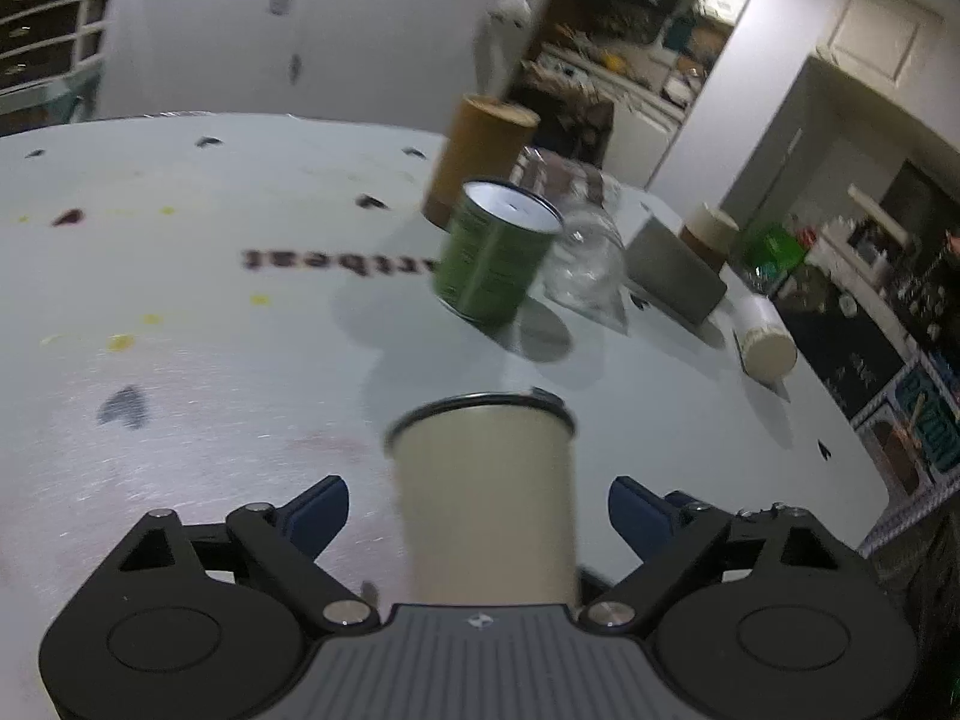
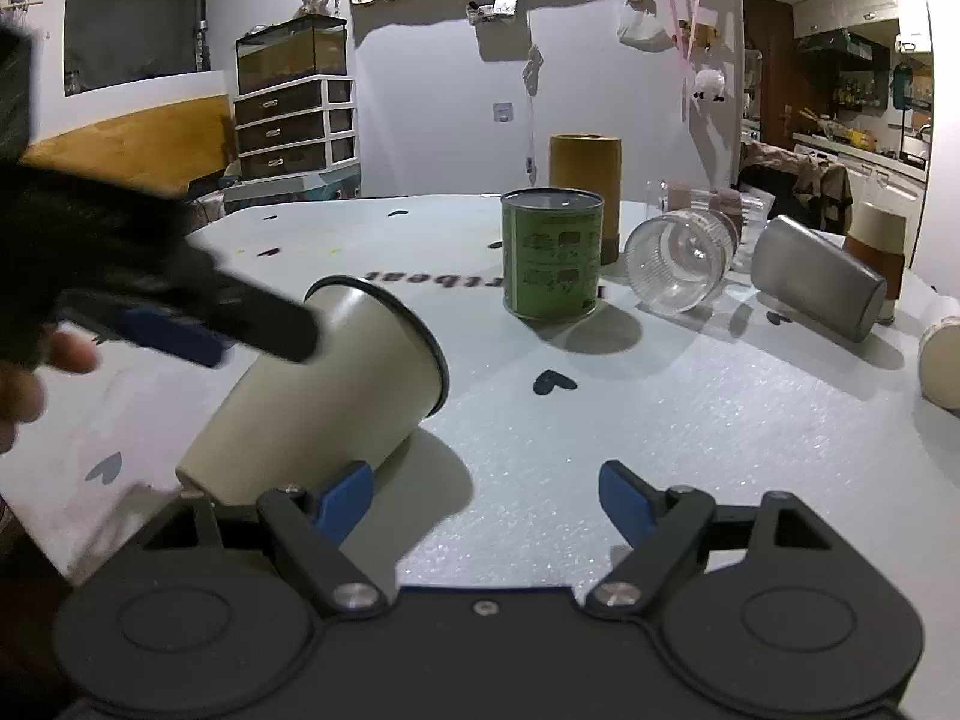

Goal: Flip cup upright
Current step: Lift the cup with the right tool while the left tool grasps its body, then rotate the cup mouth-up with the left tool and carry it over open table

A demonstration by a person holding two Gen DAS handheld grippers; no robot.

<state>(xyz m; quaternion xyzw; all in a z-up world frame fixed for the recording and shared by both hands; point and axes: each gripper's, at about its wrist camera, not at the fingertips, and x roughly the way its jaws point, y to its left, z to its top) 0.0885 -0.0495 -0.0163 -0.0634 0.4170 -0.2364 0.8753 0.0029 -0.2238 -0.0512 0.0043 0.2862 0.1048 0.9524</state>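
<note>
A cream cup with a dark rim [image 2: 324,396] lies tilted on its side on the white table [image 2: 660,420], mouth pointing up and to the right. In the left wrist view the cup [image 1: 486,498] sits between my left gripper's [image 1: 478,510] blue fingers, which are open with gaps on both sides. In the right wrist view the left gripper [image 2: 180,330] reaches over the cup from the left. My right gripper [image 2: 486,495] is open and empty, just to the right of the cup's base.
A green tin [image 2: 552,252] stands mid-table, a brown tube [image 2: 585,180] behind it. A clear glass [image 2: 678,264], a grey cup [image 2: 822,282] and a cream cup [image 2: 942,360] lie on their sides to the right. A brown-and-cream cup [image 2: 876,246] stands near the table's edge.
</note>
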